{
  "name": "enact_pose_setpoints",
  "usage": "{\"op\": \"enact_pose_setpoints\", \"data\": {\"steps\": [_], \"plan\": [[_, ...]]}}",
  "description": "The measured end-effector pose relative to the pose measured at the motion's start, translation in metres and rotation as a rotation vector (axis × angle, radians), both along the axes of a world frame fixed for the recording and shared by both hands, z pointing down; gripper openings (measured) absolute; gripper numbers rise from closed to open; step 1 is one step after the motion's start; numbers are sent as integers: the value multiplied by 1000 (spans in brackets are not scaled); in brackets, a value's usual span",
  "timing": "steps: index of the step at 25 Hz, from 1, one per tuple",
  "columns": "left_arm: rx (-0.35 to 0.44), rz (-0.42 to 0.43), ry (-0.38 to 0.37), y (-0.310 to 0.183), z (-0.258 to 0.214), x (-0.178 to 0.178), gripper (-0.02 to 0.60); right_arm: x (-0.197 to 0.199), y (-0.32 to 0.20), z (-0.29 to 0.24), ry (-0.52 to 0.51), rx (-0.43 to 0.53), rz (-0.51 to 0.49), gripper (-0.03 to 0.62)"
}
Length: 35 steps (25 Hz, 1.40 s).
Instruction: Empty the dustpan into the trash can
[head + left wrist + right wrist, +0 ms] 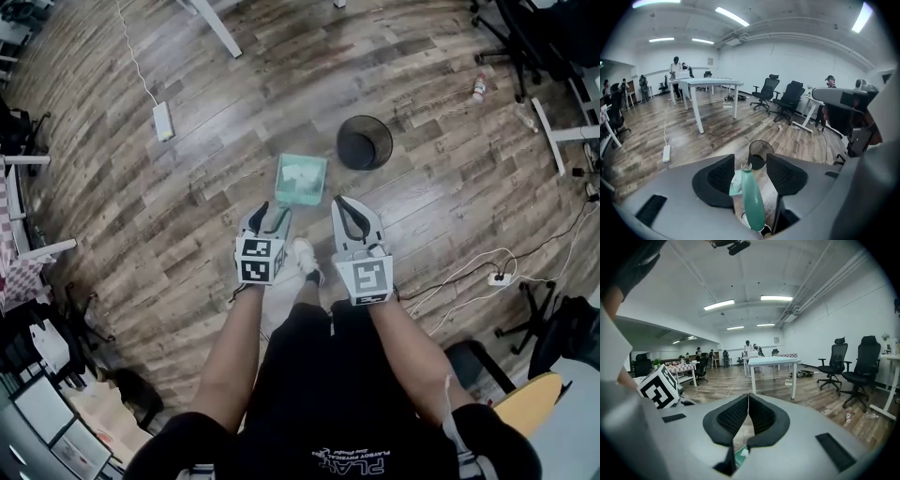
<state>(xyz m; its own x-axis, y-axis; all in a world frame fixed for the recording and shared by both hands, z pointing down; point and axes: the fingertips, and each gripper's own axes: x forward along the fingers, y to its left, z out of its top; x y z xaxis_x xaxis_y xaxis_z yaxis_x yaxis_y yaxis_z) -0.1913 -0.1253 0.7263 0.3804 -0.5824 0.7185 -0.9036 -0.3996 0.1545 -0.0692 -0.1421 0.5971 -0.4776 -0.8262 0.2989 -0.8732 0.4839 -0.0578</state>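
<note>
In the head view a teal dustpan (300, 180) with pale scraps in it rests on the wood floor, just left of a black mesh trash can (364, 142). My left gripper (272, 214) hangs just below the pan in that picture. In the left gripper view the jaws of my left gripper (750, 157) stand open, and the dustpan's teal handle (752, 201) rises between them with floor showing at either side. The trash can (760, 152) stands straight beyond. My right gripper (343, 202) is beside the left one, shut with nothing in it (748, 397).
A white power strip (163, 120) with its cable lies on the floor to the left. White table legs (216, 26) stand farther off. A bottle (479, 88), office chair bases and a socket with cables (500, 278) are on the right. My shoe (305, 255) is beneath the grippers.
</note>
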Motion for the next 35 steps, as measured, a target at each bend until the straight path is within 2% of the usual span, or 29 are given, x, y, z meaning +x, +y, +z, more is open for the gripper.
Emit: {"op": "enact_pose_setpoints", "data": {"steps": [7, 14, 17, 22, 30, 35], "plan": [[-145, 1, -28, 1, 48, -1, 270, -3, 0, 35, 27, -68, 13, 25], [-203, -23, -38, -6, 73, 7, 270, 21, 6, 58, 50, -115, 58, 25], [-232, -29, -54, -6, 85, 9, 242, 36, 9, 64, 58, -130, 84, 25], [-260, -72, -74, -8, 98, 6, 153, 58, 12, 71, 68, -145, 118, 25], [-364, -61, -148, 4, 114, 8, 140, 96, 15, 82, 75, -162, 171, 25], [-386, -63, -146, 0, 114, 10, 141, 98, 19, 85, 67, -169, 166, 25]]}}
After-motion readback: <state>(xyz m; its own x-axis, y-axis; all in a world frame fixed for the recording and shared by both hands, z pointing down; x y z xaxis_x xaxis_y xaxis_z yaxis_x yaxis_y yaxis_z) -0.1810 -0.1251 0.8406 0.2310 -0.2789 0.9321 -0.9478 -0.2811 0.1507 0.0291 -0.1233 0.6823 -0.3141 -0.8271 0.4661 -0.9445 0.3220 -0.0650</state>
